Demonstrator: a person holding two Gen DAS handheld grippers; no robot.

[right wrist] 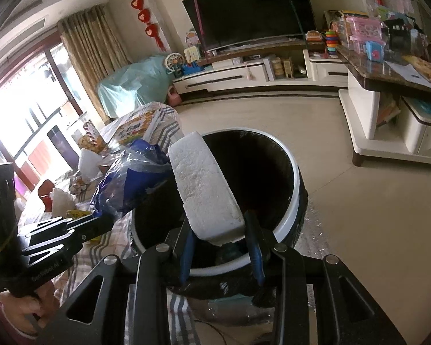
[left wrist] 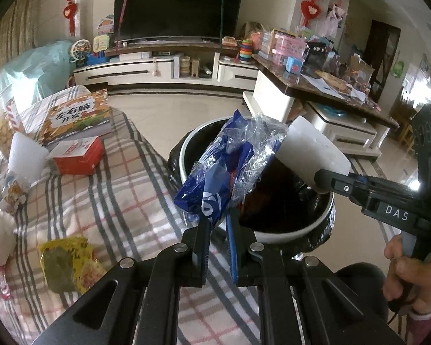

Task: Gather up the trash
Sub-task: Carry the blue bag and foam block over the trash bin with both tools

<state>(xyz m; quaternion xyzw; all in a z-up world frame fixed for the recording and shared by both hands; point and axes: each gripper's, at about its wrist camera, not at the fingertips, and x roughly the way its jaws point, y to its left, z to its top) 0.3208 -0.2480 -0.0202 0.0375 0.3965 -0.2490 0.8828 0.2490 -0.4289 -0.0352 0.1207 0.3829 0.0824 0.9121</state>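
Note:
A crumpled blue and clear plastic wrapper (left wrist: 227, 166) sticks up from my left gripper (left wrist: 219, 224), which is shut on its lower end over the near rim of the trash bin (left wrist: 290, 233). A white foam block (right wrist: 204, 195) is clamped between the pads of my right gripper (right wrist: 218, 230), tilted over the bin's dark opening (right wrist: 255, 172). In the left wrist view that foam block (left wrist: 310, 149) hangs over the bin's right side, with the right gripper (left wrist: 321, 182) reaching in from the right. The right wrist view shows the wrapper (right wrist: 132, 178) at the left, held by the left gripper (right wrist: 106, 218).
A checked cloth (left wrist: 109, 189) covers the surface left of the bin, with a yellow snack wrapper (left wrist: 69, 261), a red box (left wrist: 77, 155), a picture book (left wrist: 77, 118) and white foam pieces (left wrist: 26, 158). A cluttered table (left wrist: 324, 83) stands behind the bin. Bare floor (right wrist: 373, 201) lies to its right.

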